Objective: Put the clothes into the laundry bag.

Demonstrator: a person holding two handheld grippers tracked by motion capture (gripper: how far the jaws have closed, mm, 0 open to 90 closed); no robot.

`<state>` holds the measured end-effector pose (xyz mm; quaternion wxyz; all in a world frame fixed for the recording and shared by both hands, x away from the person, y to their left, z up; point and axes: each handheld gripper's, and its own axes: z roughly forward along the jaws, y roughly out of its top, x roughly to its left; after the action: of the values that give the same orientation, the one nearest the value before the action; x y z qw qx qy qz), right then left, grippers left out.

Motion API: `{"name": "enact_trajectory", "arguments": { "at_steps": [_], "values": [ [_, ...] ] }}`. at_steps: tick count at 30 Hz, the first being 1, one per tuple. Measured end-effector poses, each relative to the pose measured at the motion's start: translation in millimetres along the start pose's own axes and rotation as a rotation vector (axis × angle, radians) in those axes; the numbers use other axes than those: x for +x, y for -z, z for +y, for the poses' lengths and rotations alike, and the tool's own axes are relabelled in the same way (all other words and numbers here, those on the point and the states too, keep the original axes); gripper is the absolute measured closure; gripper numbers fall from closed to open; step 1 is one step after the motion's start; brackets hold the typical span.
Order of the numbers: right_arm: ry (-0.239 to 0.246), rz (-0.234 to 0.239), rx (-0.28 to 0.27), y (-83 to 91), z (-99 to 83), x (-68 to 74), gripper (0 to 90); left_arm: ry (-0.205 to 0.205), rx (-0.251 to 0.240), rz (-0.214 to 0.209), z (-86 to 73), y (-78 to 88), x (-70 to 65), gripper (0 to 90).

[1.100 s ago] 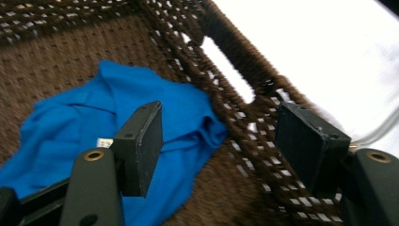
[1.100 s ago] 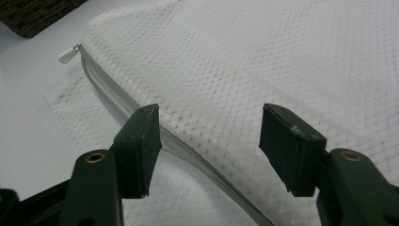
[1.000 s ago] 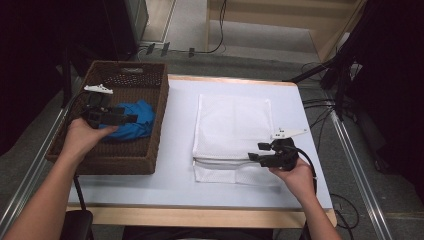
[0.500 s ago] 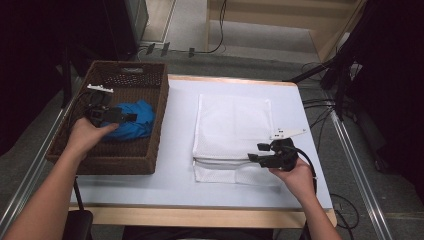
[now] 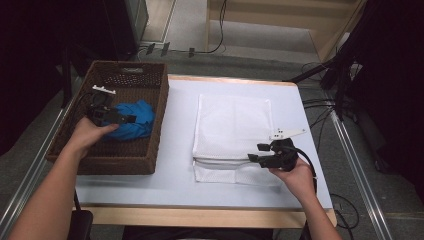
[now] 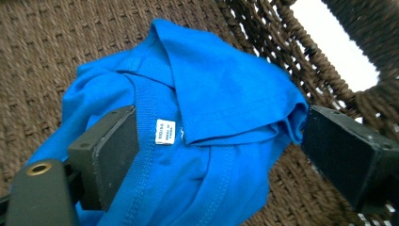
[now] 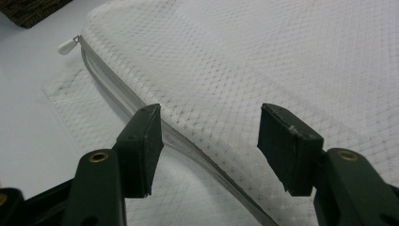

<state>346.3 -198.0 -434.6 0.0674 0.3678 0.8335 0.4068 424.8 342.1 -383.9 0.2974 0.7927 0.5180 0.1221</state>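
My desk point(image 5: 175, 185) is evenly lit from above while the room around it sinks into darkness. Shadows stay soft. My close views blur slightly at the edges.

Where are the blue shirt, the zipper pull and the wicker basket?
blue shirt point(image 6: 226, 89), left gripper view, on its folded upper layer.
zipper pull point(image 7: 67, 46), right gripper view, on its white tab.
wicker basket point(image 5: 160, 107), high view, on its right wall.

A small white care label point(image 6: 165, 131) is sewn inside the neckline of the blue garment point(image 6: 226, 94), which lies in the brown wicker basket point(image 6: 56, 42). The label carries 2 short lines of dark print, turned sideways, too small and blurred to read for certain. No other text, brand, number or sign can be read in the pictures.
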Motion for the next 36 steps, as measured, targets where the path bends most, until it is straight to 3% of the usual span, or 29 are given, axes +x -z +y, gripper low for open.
{"name": "enact_trajectory", "arguments": {
  "at_steps": [2,6,10,12,19,26,28,31,36],
  "values": [
    [0.006,0.001,0.001,0.1,0.0,0.5,41.6,-0.018,-0.017,0.009,-0.9,0.4,-3.4,12.2],
    [0.006,0.000,0.005,-0.7,0.2,1.5,41.6,0.032,-0.017,-0.043,-1.5,-3.4,1.4,13.7],
    [0.012,-0.003,0.002,-0.5,0.4,1.5,41.6,0.053,0.008,-0.013,-0.7,-9.5,4.8,10.2],
    [0.012,-0.003,0.008,-0.5,0.5,2.0,41.5,0.074,0.037,-0.019,-1.1,-14.4,6.9,8.8],
    [0.034,-0.014,0.018,-1.2,0.0,2.9,41.4,0.062,0.097,0.017,-1.7,-26.6,6.2,3.5],
    [0.036,-0.014,0.016,-0.7,-0.1,3.1,41.4,0.042,0.149,0.040,-4.7,-36.4,5.4,1.5],
    [0.033,-0.012,0.020,-1.1,-0.2,3.9,41.5,0.026,0.156,0.067,-6.2,-41.0,4.5,1.1],
    [0.034,-0.014,0.023,-1.1,-0.6,3.9,41.6,-0.014,0.154,0.147,-9.6,-49.0,0.9,0.4],
    [0.032,-0.017,0.024,-1.3,-0.9,3.6,41.7,-0.085,0.165,0.199,-15.8,-56.6,-3.5,0.0]
  ]
}}
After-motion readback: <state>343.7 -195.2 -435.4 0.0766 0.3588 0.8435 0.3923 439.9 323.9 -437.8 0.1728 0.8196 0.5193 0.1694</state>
